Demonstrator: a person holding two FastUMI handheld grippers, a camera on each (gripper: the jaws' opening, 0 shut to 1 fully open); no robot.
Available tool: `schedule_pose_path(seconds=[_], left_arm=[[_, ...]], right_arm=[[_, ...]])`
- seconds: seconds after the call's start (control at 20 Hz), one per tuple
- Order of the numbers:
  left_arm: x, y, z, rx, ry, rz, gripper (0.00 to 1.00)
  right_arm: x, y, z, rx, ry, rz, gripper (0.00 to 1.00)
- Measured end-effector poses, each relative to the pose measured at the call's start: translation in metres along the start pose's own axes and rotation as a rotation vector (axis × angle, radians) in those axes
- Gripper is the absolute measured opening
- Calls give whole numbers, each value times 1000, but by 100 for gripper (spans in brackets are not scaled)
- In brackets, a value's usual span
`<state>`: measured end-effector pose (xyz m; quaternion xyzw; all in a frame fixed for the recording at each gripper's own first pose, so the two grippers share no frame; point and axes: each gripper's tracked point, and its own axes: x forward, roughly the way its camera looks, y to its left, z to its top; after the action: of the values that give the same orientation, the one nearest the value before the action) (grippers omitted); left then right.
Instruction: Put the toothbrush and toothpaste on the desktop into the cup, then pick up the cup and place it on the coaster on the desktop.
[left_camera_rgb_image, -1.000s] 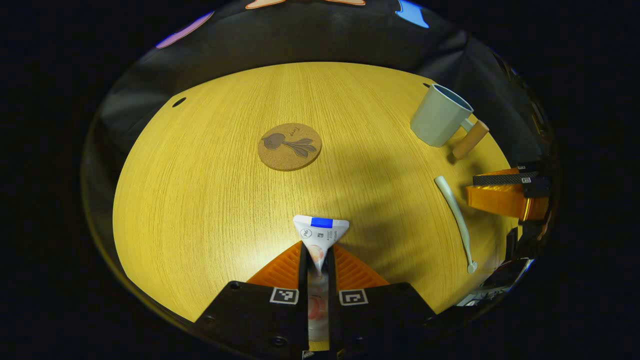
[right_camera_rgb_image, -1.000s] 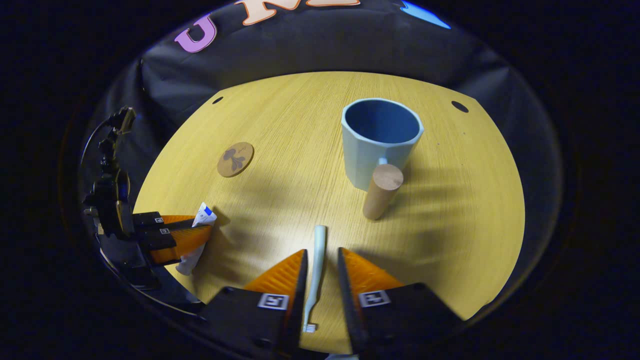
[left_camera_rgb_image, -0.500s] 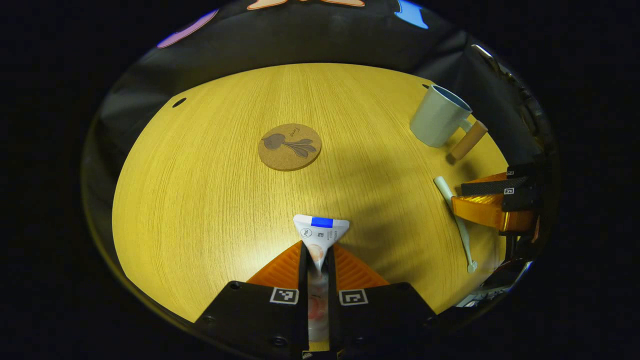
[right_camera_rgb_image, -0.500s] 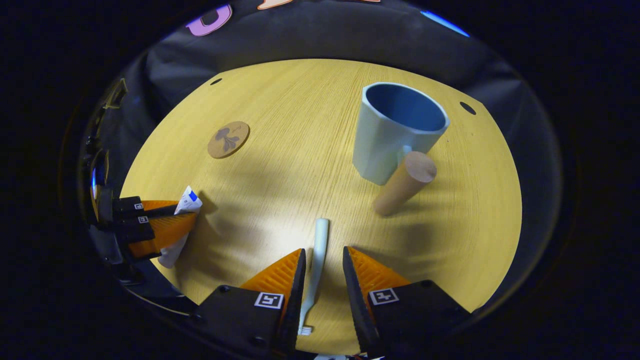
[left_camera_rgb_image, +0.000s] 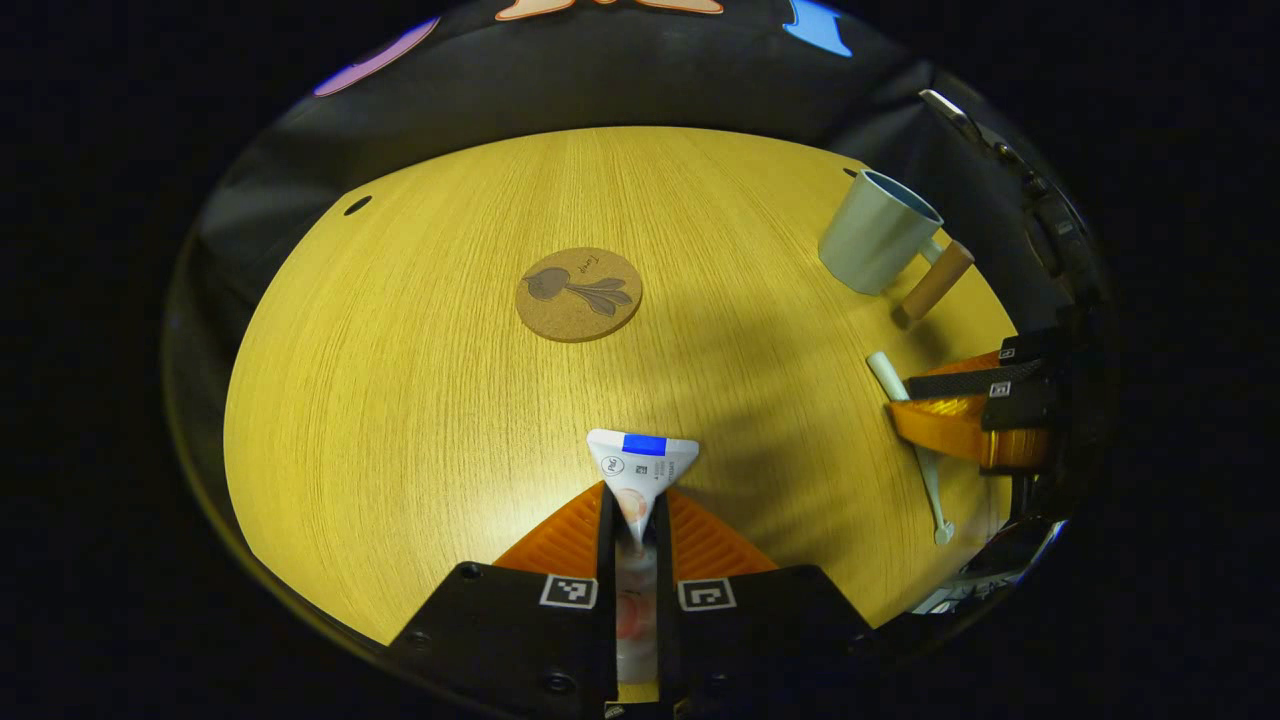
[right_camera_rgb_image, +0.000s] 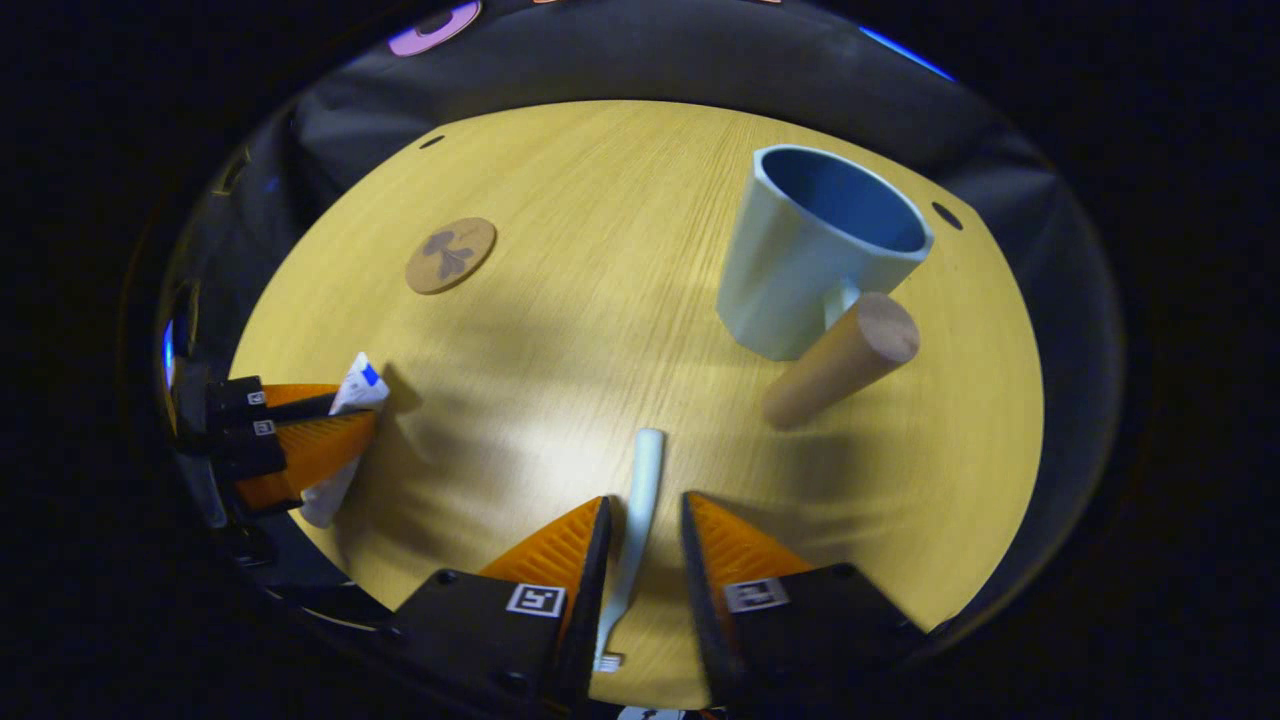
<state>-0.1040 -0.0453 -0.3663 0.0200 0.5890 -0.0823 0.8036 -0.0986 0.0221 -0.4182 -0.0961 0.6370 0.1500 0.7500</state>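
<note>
My left gripper (left_camera_rgb_image: 636, 492) is shut on a white toothpaste tube (left_camera_rgb_image: 641, 462), whose flat crimped end sticks out ahead of the fingers just above the wooden desktop (left_camera_rgb_image: 400, 380). The right gripper (right_camera_rgb_image: 645, 503) stands open low over the desktop, its fingers astride a pale toothbrush (right_camera_rgb_image: 640, 500) lying flat with the bristles toward me. A light blue cup (right_camera_rgb_image: 800, 280) with a wooden peg handle (right_camera_rgb_image: 840, 360) stands upright ahead to the right. The round cork coaster (right_camera_rgb_image: 451, 256) lies far left. In the left gripper view the coaster (left_camera_rgb_image: 579, 294) is straight ahead and the cup (left_camera_rgb_image: 878, 245) far right.
The left gripper (right_camera_rgb_image: 350, 425) with the toothpaste (right_camera_rgb_image: 355, 380) sits at the desktop's left edge in the right gripper view. The right gripper (left_camera_rgb_image: 900, 400) straddles the toothbrush (left_camera_rgb_image: 928, 480) at the right edge in the left gripper view. Black cloth walls close the back.
The right gripper has slid forward along the toothbrush toward the cup and tilted, still open. The left gripper holds still with the toothpaste.
</note>
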Motion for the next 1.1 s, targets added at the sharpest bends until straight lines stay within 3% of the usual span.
schedule_pose_path(seconds=[0.05, 0.1, 0.3, 0.85, 1.1], left_arm=[[0, 0, 1, 0, 0, 0, 15], [-1, 0, 1, 1, 0, 1, 15], [-1, -1, 1, 3, 1, 2, 15], [-1, 0, 2, 6, 3, 1, 15], [-1, 0, 1, 10, 5, 0, 15]], right_arm=[[-1, 0, 0, 5, 12, 2, 21], [-3, -2, 1, 0, 11, 5, 21], [-1, -2, 1, -15, 32, 20, 5], [-17, 4, 15, 64, -54, 75, 5], [-37, 0, 35, 113, -150, 97, 5]])
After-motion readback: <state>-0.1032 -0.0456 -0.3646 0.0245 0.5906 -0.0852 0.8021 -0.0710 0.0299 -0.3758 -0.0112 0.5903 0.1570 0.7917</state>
